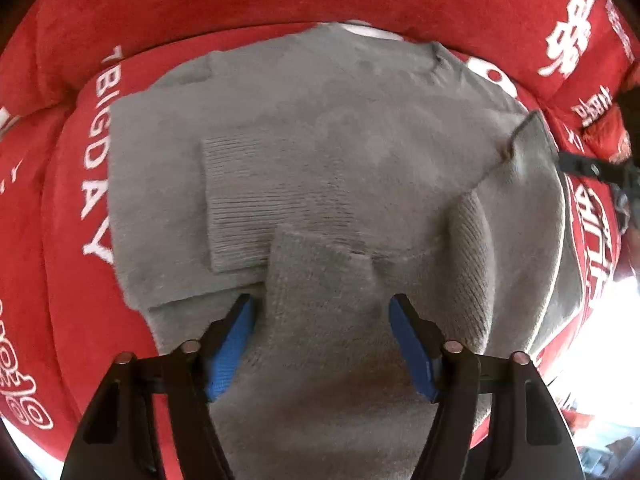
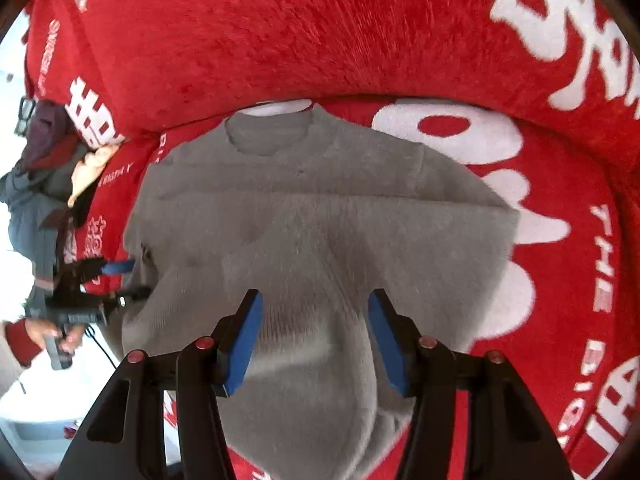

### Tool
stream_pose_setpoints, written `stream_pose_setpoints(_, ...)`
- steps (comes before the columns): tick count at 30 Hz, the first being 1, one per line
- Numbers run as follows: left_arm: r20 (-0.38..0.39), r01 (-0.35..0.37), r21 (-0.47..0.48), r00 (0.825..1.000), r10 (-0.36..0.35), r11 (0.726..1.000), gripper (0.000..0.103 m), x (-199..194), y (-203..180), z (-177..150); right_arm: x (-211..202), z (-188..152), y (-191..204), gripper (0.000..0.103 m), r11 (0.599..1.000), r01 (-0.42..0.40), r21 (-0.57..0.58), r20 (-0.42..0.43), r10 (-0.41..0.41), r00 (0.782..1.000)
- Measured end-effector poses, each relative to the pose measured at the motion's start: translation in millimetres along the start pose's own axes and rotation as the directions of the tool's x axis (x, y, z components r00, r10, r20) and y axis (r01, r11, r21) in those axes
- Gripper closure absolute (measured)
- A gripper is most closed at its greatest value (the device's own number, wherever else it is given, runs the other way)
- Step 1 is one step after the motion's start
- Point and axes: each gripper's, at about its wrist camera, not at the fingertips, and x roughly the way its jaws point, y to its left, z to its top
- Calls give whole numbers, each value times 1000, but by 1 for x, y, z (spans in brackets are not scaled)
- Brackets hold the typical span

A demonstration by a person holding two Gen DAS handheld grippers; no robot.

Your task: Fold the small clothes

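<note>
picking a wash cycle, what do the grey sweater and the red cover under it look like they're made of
Grey sweater: looks like a soft knit, wool or acrylic, matte and slightly fuzzy; the ribbed cuff shows clear knit lines. Red cover: looks like plush fleece or velvet-like fabric, with a brushed nap that shows streaks, and white lettering that may be printed or woven in. The fibre cannot be told from the look.

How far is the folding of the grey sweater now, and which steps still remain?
Done: both sleeves of the grey sweater lie folded across its body; the ribbed cuff rests on the chest. In hand: left gripper and right gripper hang open over the lower part, gripping nothing. Left: folding the bottom up toward the collar on the red blanket.
</note>
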Motion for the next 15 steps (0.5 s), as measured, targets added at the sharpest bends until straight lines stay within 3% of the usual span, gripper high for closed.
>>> stream_pose_setpoints(1,3,-4,19,1000,4,1000,64,0,-4,-2,6,3,-2,43,1000,-20,13,-11,21,1000)
stream_pose_setpoints(2,0,-11,31,1000,11,999,73,1,-5,-3,12,5,-1,45,999,-26,27,-27,27,999)
stream_pose_setpoints(3,-1,-17,41,1000,17,999,85,1,-7,-4,16,4,-1,59,999,-30,42,-45,31,998)
stream_pose_setpoints(4,7,-9,43,1000,8,999,86,0,-8,-6,18,2,-1,89,998,-36,59,-64,40,997)
stream_pose_setpoints(5,24,0,33,1000,-1,999,88,-6,-7,-8,17,-1,-1,96,997,-42,72,-67,47,997)
stream_pose_setpoints(10,160,51,-50,986,-42,997,90,-60,3,-15,-34,-18,10,96,990,-103,95,78,96,992)
stream_pose_setpoints(15,311,31,-82,950,-4,996,92,-114,14,5,-80,-13,8,96,980,-149,134,193,122,974)
